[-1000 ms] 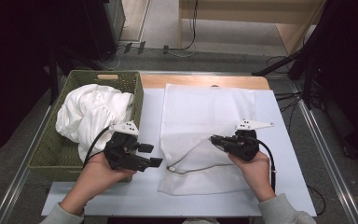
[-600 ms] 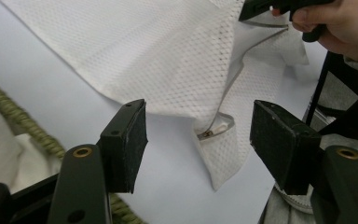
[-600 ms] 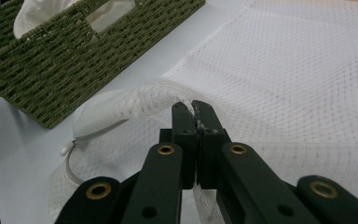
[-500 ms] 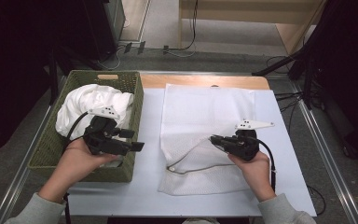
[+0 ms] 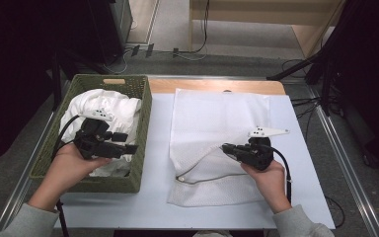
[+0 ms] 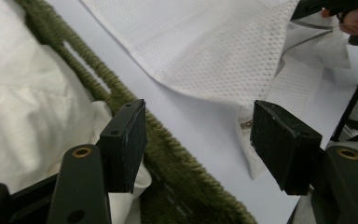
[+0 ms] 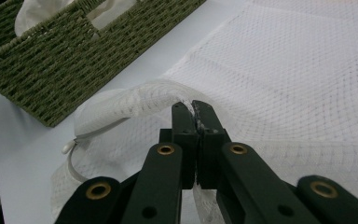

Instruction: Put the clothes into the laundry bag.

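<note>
The right claw (image 5: 227, 147) is pinching the white mesh laundry bag (image 5: 217, 123) on the desk (image 5: 153, 197); the left claw (image 5: 128, 143) is hovering spread over the green woven basket (image 5: 143, 128).

No text, label, brand, number or sign readable anywhere, not on the basket, the cloth, the table or the gripper bodies.
</note>
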